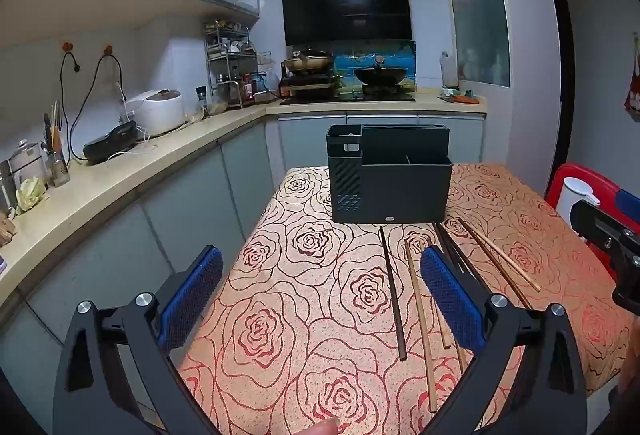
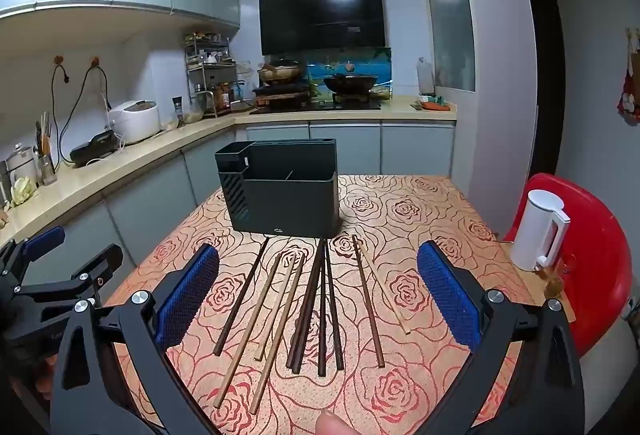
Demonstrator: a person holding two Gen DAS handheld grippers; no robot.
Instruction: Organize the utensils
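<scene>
Dark utensil holder (image 2: 280,191) at twelve o'clock on rose-patterned surface (image 2: 420,211), compartments seemingly empty; chopsticks (image 2: 316,307) loose before it; both hand-held grippers, left (image 1: 320,299) and right (image 2: 316,299), spread wide, gripping nothing.

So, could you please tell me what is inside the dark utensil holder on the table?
The utensil holder shows only an inner divider near its rim; no utensils stick out. Its walls hide the bottom. The chopsticks all lie on the tablecloth in front.
</scene>
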